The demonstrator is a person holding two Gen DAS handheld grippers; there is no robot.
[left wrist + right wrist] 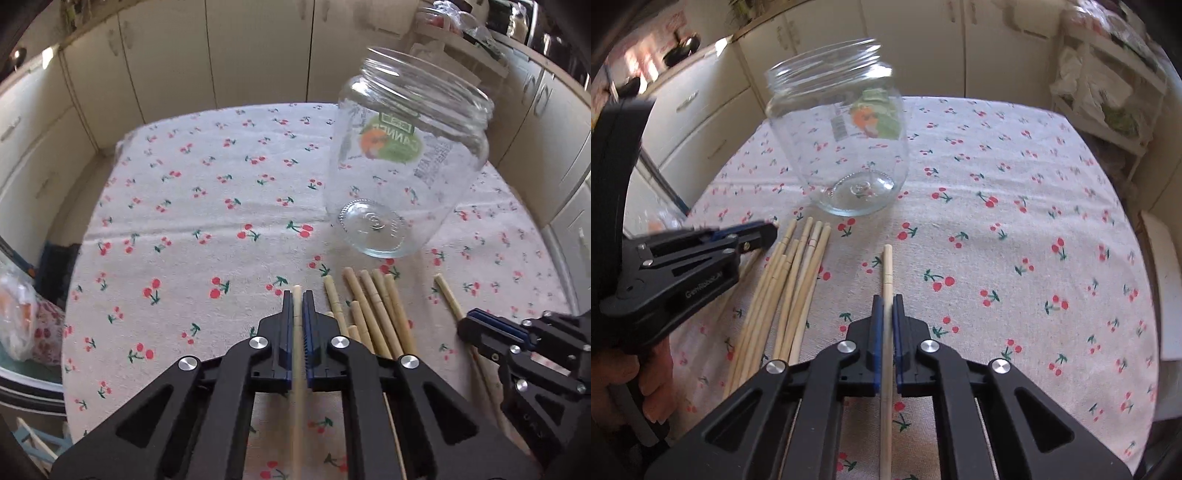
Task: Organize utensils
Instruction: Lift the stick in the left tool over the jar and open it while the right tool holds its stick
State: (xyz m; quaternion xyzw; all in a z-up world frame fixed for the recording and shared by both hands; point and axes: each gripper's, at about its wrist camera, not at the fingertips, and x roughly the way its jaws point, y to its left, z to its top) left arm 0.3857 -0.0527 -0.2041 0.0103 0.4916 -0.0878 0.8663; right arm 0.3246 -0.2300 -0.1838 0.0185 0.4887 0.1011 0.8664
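Note:
An empty clear glass jar (406,158) with a fruit label stands on the cherry-print cloth; it also shows in the right wrist view (846,147). A bundle of several pale wooden chopsticks (373,314) lies in front of it, seen too in the right wrist view (786,288). My left gripper (297,295) is shut on one chopstick (297,369), left of the bundle. My right gripper (885,299) is shut on another chopstick (886,277), right of the bundle. Each gripper shows in the other's view: the right one (476,325), the left one (768,232).
The table (1015,221) carries a white cloth with red cherries. Cream cabinets (221,55) run behind it. A plastic bag (18,314) sits off the left edge. Shelves with clutter (1108,92) stand at the right.

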